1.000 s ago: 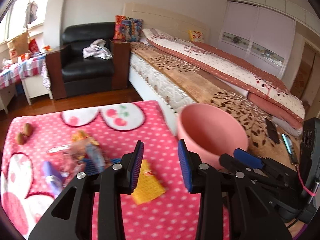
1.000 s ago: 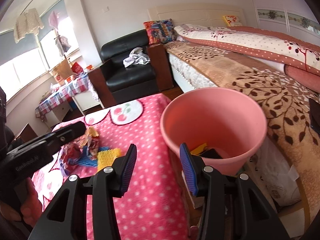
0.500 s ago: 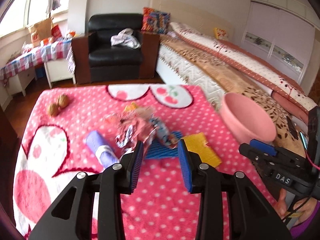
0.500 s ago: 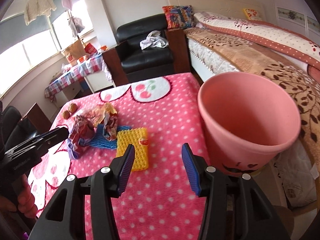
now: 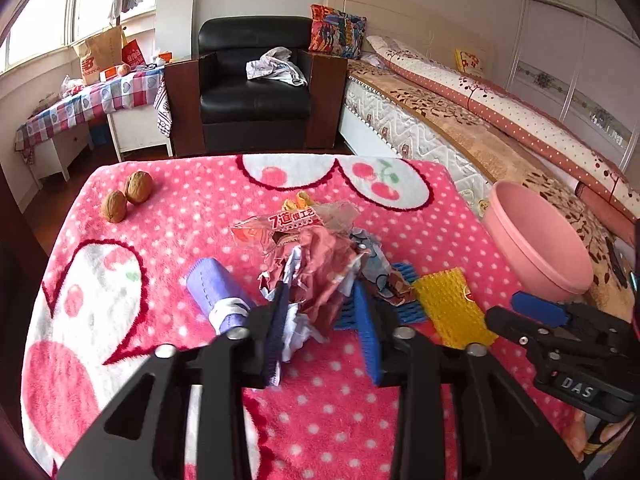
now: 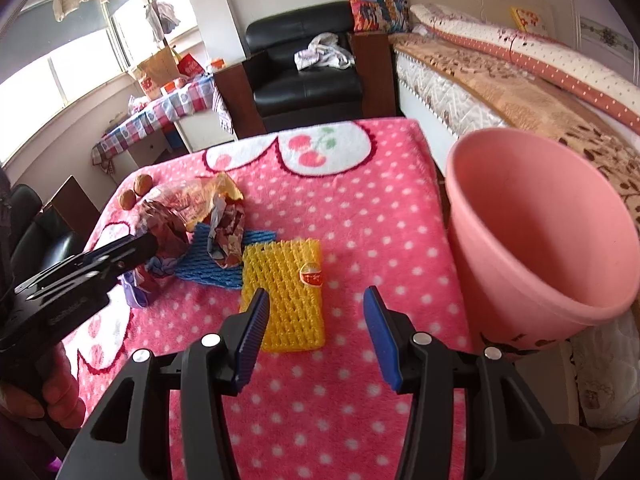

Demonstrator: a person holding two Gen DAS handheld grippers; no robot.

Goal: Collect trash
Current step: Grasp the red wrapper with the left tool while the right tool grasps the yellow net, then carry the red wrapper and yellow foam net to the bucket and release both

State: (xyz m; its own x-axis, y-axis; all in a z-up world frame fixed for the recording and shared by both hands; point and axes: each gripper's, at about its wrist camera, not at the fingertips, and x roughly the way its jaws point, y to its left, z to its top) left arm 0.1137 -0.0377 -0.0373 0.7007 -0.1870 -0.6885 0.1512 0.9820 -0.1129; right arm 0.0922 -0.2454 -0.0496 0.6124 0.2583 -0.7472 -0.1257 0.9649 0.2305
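The left gripper (image 5: 320, 312) sits low over the pink dotted blanket (image 5: 352, 412) that covers the bench. Its jaws have just been closing, and the crumpled red wrapper (image 5: 324, 268) stands between them; the blue pads meet its sides, so they look clamped on it. Just left of that wrapper lies a purple roll (image 5: 216, 288). To its right lie a blue foam net (image 6: 200, 264) and, touching it, a yellow foam net (image 6: 286, 292) with a small round sticker.

The right gripper (image 6: 316, 332) hovers above the near end of the yellow net with its jaws well apart and nothing between them. A hand (image 6: 56, 400) grips the handle of the left tool at the lower left of the right wrist view.

Beyond the red wrapper, a clear snack bag (image 5: 288, 224) with printed lettering rests on the pile. 2 walnuts (image 5: 128, 196) lie touching each other near the far left corner of the blanket. A pink bucket (image 6: 536, 232) stands just off the right edge of the bench, beside the bed (image 5: 460, 128). A black armchair (image 5: 256, 88) stands farther back.
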